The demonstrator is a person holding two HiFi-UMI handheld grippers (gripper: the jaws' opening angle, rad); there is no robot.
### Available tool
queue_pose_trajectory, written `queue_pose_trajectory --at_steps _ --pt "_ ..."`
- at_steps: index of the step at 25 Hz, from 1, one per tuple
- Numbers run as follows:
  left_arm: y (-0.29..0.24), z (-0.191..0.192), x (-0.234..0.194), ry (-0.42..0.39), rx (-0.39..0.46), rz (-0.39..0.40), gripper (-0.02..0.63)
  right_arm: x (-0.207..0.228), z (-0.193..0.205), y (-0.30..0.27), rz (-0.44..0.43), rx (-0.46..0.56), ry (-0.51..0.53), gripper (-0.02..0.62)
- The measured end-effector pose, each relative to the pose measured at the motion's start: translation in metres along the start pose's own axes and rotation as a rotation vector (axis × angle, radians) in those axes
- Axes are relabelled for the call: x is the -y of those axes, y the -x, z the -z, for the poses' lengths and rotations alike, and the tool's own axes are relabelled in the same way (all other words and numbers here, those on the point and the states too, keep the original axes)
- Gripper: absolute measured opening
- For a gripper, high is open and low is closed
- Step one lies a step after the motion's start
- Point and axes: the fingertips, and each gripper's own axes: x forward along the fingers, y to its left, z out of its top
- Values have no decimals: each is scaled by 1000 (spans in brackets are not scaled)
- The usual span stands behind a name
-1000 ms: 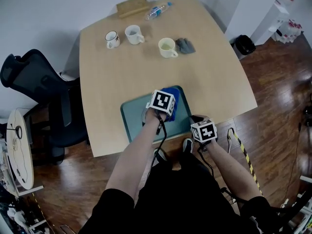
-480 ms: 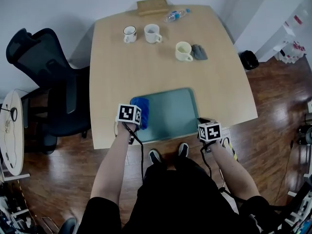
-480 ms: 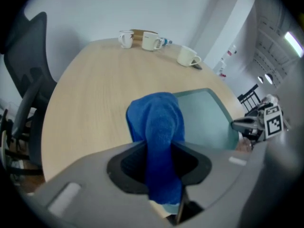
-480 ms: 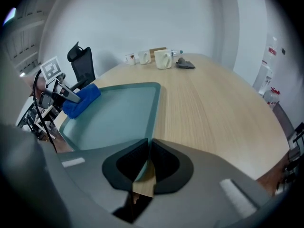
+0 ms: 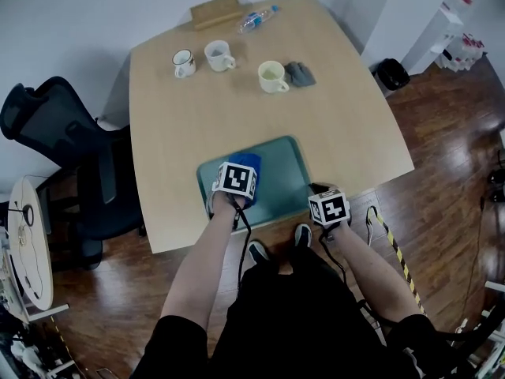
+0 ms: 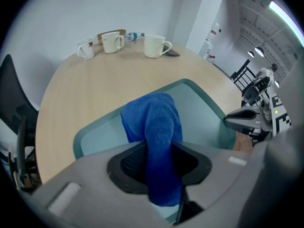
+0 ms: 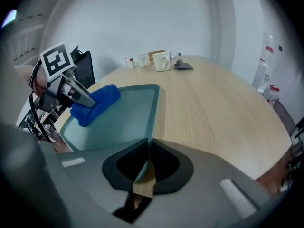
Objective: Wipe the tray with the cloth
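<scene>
Table [image 5: 237, 109] fills my view, teal tray [image 5: 284, 176] at its near edge. Blue cloth [image 6: 154, 122] sits on the tray's left half, my left gripper [image 6: 159, 151] clamped on it. My right gripper [image 7: 148, 160] pinches the tray's near right rim.

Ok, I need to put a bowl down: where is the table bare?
Bare: the wide band of table between the mugs and the tray, and right of the tray. Crowded: far edge, with mugs, grey cloth, bottle.
</scene>
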Motion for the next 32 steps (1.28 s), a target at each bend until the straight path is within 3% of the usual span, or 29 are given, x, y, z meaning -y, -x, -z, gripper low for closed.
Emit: queue_pose_trajectory --at_steps 4,9,12,17,20,25,28,32 --pt "-19 -26 43 -129 -4 -3 129 -1 2 2 -9 9 4 28" --pt "-36 -56 121 -258 39 134 130 -1 1 4 -32 9 14 28" --pt "-38 -58 138 -344 67 136 130 1 1 4 -47 10 21 29" --pt "-21 -29 102 -292 97 134 130 6 5 4 -58 12 16 29" --pt "-5 1 56 -273 105 115 132 8 4 3 -55 15 8 29" --pt "21 45 -32 -152 106 30 133 6 2 1 -35 5 11 29" --pt "32 57 -71 -195 102 -78 135 4 1 0 -32 -3 10 29" --pt "28 62 -74 -246 108 -134 132 1 1 0 -23 -3 2 28"
